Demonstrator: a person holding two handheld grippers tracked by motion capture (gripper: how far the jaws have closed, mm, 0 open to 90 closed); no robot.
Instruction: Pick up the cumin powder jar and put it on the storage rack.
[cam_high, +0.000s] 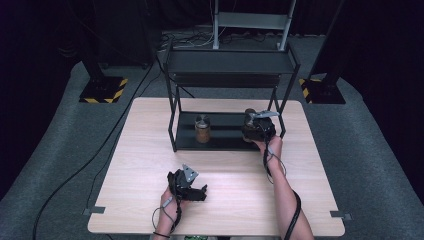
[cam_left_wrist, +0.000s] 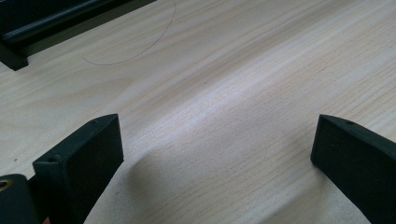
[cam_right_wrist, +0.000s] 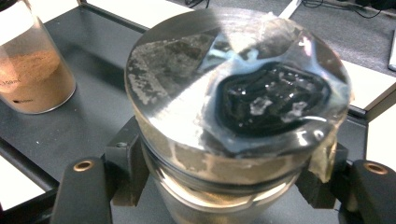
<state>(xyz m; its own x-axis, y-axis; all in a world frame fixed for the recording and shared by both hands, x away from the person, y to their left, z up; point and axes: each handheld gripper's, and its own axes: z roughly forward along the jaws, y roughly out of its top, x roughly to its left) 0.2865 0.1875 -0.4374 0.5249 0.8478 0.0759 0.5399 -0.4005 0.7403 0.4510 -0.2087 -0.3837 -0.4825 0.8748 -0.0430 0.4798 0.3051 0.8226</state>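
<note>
1. Gripping a jar with a clear lid (cam_right_wrist: 236, 93), the right gripper (cam_high: 257, 127) has its two jaws pressed on the sides of this jar, just under the lid.
2. The jar stands at the right end of the lower shelf (cam_high: 225, 142) of a black rack (cam_high: 227, 62), close to the right posts of the rack. In the high view the gripper covers most of the jar, so I cannot say if its bottom touches the shelf or is a little above it.
3. A second jar with brown powder (cam_high: 202, 129) stands upright on the same shelf, nearer to the left side. Between the two jars there is a free part of the shelf, and they are well apart.
4. The upper shelf of the rack hangs over the lower one, so the room above the jars is limited. The front side of the rack is open toward the person.
5. The left gripper (cam_high: 192, 189) rests low over the wooden table (cam_high: 150, 150), near the front edge. Its jaws stand wide apart and only bare wood is between them.
6. In the left gripper view, the black bottom edge of the rack (cam_left_wrist: 56, 23) is in the far corner, with much free table before it.
7. The table is bare on the left and on the right of the rack.
</note>
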